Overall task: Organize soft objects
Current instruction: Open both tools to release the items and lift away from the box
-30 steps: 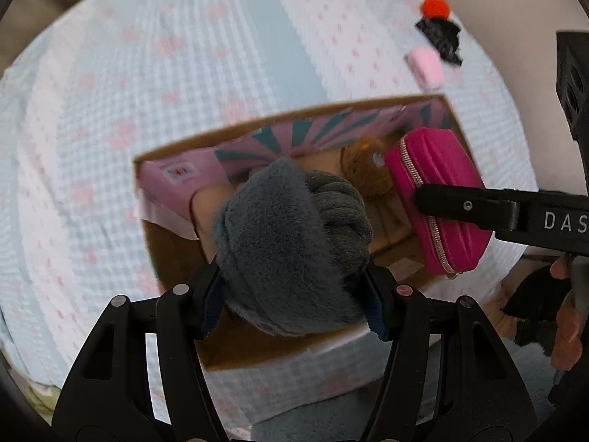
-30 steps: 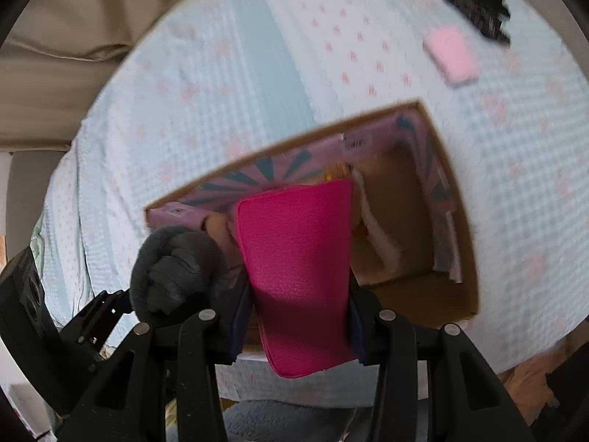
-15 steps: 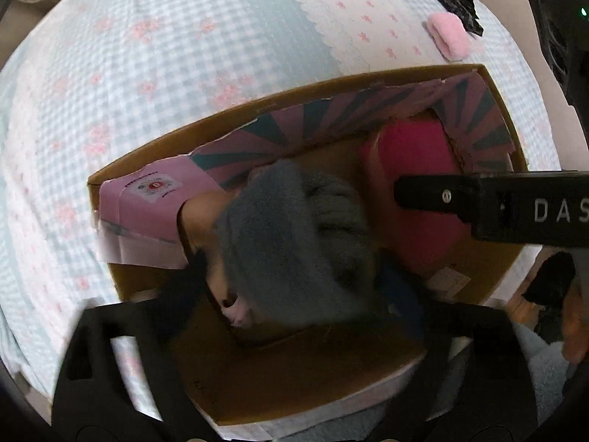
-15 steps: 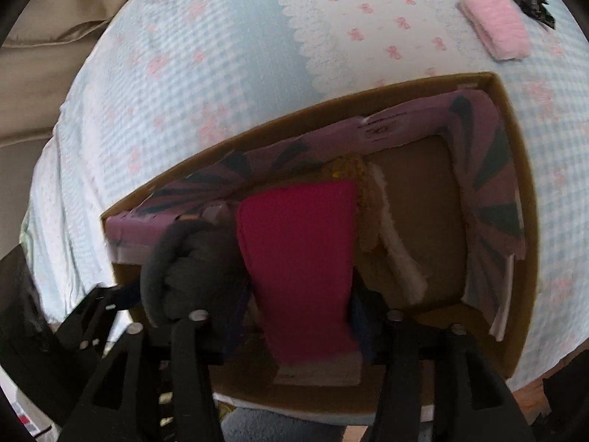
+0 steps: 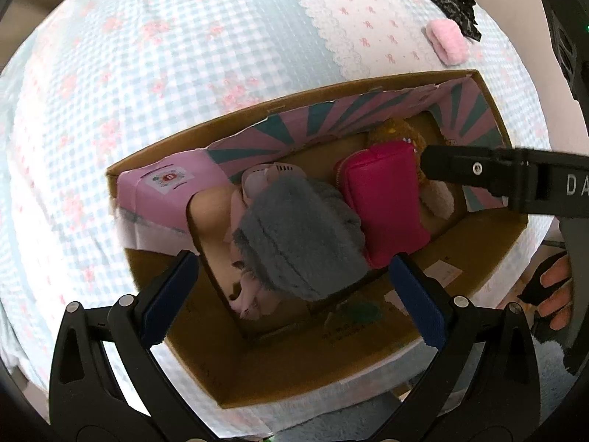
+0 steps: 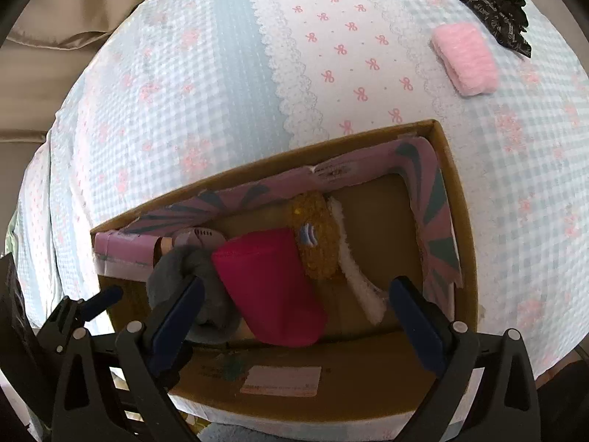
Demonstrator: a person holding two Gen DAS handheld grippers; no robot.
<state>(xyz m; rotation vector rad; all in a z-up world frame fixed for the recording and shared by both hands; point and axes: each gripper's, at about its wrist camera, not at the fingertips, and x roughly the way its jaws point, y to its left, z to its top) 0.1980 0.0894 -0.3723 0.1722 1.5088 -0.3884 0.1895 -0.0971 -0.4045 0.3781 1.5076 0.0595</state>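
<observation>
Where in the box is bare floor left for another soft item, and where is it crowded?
Free: the box floor's right end, between the brown plush and the striped wall. Crowded: the left half, where grey plush and pink pouch lie packed together.

both wrist views look down into box (image 5: 489, 92).

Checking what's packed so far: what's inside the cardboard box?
In the box: a grey plush, a pink pouch, a brown knit toy and a white fuzzy piece. Anything beneath them is hidden.
</observation>
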